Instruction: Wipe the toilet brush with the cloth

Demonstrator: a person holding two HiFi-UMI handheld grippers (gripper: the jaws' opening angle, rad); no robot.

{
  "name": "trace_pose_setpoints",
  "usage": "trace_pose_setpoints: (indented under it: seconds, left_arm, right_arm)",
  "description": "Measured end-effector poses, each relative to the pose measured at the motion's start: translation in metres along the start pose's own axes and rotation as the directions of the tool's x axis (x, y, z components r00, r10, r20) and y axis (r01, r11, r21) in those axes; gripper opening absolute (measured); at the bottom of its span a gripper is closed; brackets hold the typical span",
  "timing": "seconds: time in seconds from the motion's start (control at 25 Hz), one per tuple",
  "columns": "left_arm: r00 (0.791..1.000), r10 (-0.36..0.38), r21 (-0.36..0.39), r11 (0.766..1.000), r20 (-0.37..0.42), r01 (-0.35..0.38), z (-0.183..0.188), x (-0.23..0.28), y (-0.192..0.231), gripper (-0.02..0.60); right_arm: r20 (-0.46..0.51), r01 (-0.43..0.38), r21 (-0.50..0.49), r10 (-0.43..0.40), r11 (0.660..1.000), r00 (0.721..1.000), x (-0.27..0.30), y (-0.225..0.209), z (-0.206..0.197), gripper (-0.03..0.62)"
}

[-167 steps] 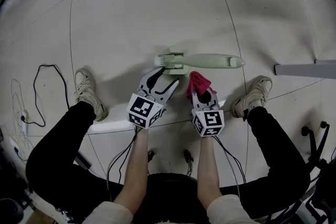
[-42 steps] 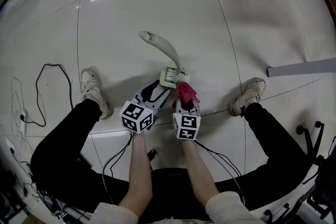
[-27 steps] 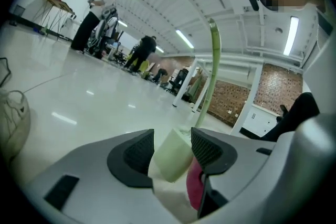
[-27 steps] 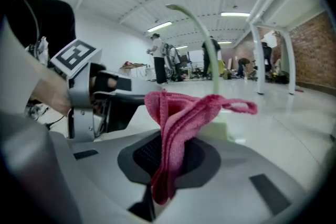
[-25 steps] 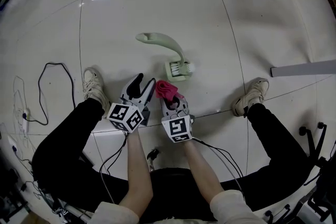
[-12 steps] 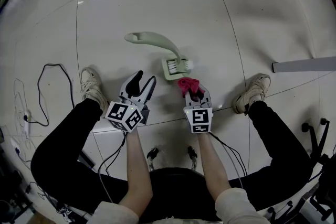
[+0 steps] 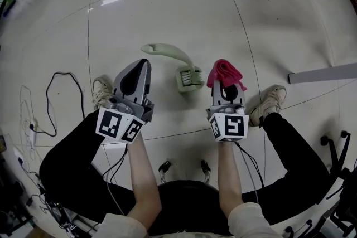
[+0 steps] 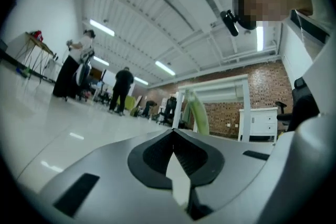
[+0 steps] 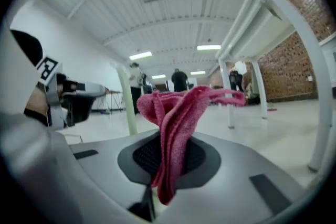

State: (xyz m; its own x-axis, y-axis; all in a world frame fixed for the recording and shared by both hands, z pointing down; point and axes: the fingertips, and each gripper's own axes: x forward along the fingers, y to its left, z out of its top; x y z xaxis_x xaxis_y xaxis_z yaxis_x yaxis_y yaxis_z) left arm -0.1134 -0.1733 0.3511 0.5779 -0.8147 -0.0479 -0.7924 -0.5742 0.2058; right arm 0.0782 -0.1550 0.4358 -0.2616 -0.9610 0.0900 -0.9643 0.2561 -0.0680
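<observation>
**Q:** Starting nearest the person, what does each tool hold?

**A:** The left tool (image 7: 140, 66) is clenched on nothing, its pads meeting with no object between them. The right tool (image 7: 226, 85) grasps the pink cloth (image 7: 224, 71) low down. This leaves a bunched wad standing free beyond its tips, probably as a rubbing surface.

**Q:** Where is the toilet brush?

**A:** The toilet brush (image 7: 174, 53) lies on the floor (image 7: 167, 3), and neither tool touches it. Its bristle head (image 7: 189, 78) sits between the two tools. The pale green handle curves away to end just beyond the left tool's tip.

**Q:** Why this arrangement?

**A:** Both gripper views look out level across the room, not down at the brush. Nothing steadies the handle, so by my judgement no wiping is under way. For more wiping, the left tool would need to open and take the handle while the right brings the cloth down.
</observation>
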Motion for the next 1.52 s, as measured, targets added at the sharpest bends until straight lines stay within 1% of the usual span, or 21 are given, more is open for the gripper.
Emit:
trace_pose_setpoints:
  seconds: [0.04,0.08,0.12,0.2,0.24,0.28,0.36,0.44,0.52,0.6,0.68,0.92,1.0,1.12,1.32,1.52]
  left_arm:
    - [0.999,-0.007,0.017,1.0,0.041,0.007,0.026,0.005,-0.003,0.005]
    - [0.997,-0.017,0.03,0.999,0.07,0.015,0.048,0.011,-0.007,0.005]
    - [0.996,-0.026,0.047,0.999,0.085,0.022,0.066,0.016,-0.01,0.005]
    - [0.996,-0.036,0.102,0.994,0.08,0.028,0.09,0.025,-0.017,0.005]
    - [0.997,-0.04,0.131,0.991,0.071,0.031,0.099,0.029,-0.022,0.005]
    - [0.997,-0.046,0.151,0.988,0.063,0.036,0.105,0.032,-0.026,0.005]
    - [0.997,-0.063,0.163,0.985,0.041,0.055,0.111,0.038,-0.034,0.005]
    - [0.998,-0.068,0.172,0.983,-0.009,0.069,0.105,0.045,-0.038,0.005]
    - [0.997,-0.06,0.177,0.982,-0.05,0.068,0.097,0.047,-0.039,0.005]
    - [0.997,-0.056,0.158,0.985,-0.056,0.065,0.094,0.046,-0.04,0.005]
    - [0.997,-0.053,0.141,0.988,-0.057,0.061,0.093,0.043,-0.039,0.005]
    - [0.997,-0.05,0.133,0.99,-0.05,0.056,0.092,0.037,-0.032,0.005]
    - [0.997,-0.049,0.14,0.989,-0.051,0.056,0.091,0.038,-0.031,0.005]
    - [0.998,-0.046,0.139,0.989,-0.044,0.052,0.091,0.038,-0.03,0.005]
    - [0.998,-0.044,0.145,0.988,-0.041,0.049,0.092,0.036,-0.029,0.005]
    - [0.998,-0.049,0.16,0.985,-0.043,0.056,0.091,0.035,-0.032,0.005]
  right_arm:
    - [0.08,-0.05,-0.004,0.05,0.999,0.996,0.007,0.009,0.041,0.032]
    - [0.147,-0.112,-0.01,0.112,0.994,0.983,0.014,0.02,0.08,0.032]
    - [0.198,-0.178,-0.012,0.177,0.984,0.964,0.019,0.032,0.116,0.032]
    - [0.262,-0.295,-0.019,0.289,0.955,0.921,0.027,0.057,0.173,0.032]
    - [0.281,-0.338,-0.031,0.333,0.941,0.9,0.029,0.07,0.195,0.032]
    - [0.295,-0.37,-0.049,0.368,0.928,0.882,0.029,0.082,0.213,0.032]
    - [0.31,-0.417,-0.08,0.42,0.906,0.853,0.031,0.102,0.237,0.032]
    - [0.299,-0.464,-0.079,0.465,0.882,0.833,0.035,0.118,0.244,0.032]
    - [0.259,-0.491,-0.067,0.49,0.869,0.832,0.041,0.128,0.236,0.032]
    - [0.213,-0.487,-0.064,0.489,0.871,0.846,0.046,0.13,0.221,0.032]
    - [0.178,-0.471,-0.056,0.473,0.88,0.863,0.048,0.124,0.207,0.032]
    - [0.101,-0.397,-0.03,0.398,0.917,0.912,0.053,0.096,0.165,0.032]
    - [0.059,-0.365,-0.016,0.366,0.931,0.929,0.054,0.083,0.144,0.032]
    - [-0.006,-0.326,0.027,0.326,0.945,0.945,0.057,0.065,0.104,0.032]
    - [-0.108,-0.265,0.105,0.276,0.959,0.955,0.06,0.044,0.034,0.032]
    - [-0.217,-0.22,0.152,0.249,0.964,0.944,0.064,0.031,-0.032,0.032]
